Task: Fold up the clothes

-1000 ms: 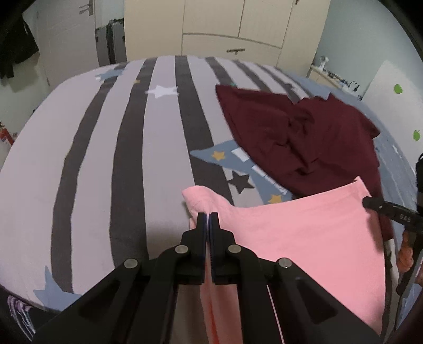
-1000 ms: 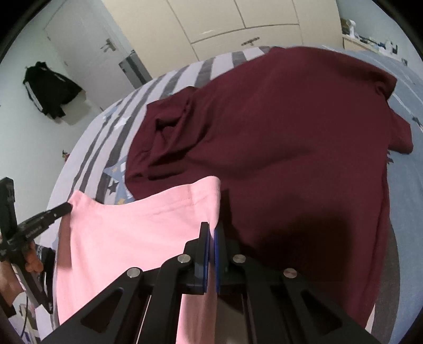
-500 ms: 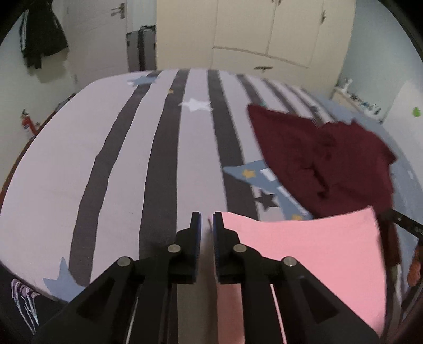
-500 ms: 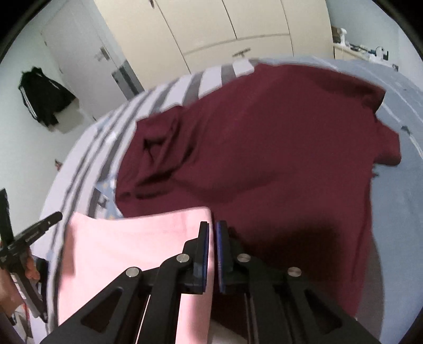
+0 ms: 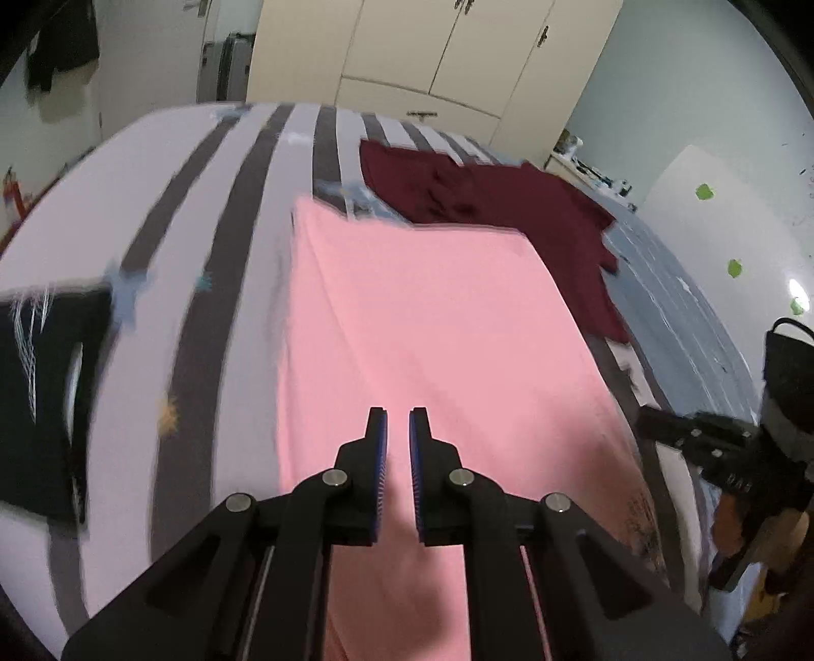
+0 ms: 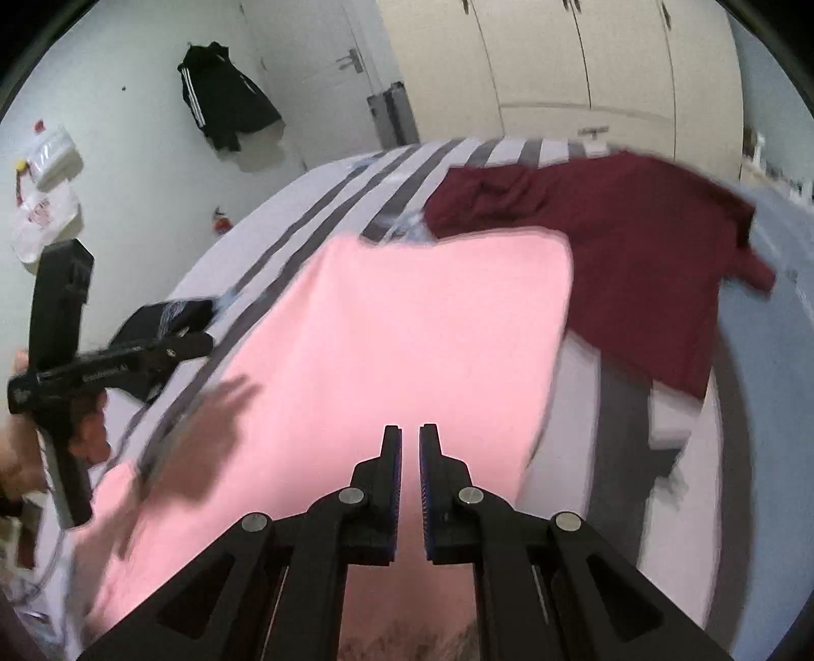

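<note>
Both grippers — left gripper (image 5: 396,424), right gripper (image 6: 410,441) — hover with jaws slightly parted, empty, above the pink garment (image 5: 432,330) spread ahead on the bed (image 5: 152,254).

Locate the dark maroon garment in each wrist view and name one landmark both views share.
Left wrist: dark maroon garment upper centre-right, beyond the pink cloth.
Right wrist: same garment upper right, beyond the pink cloth.
Shared landmark: cream wardrobe doors.
</note>
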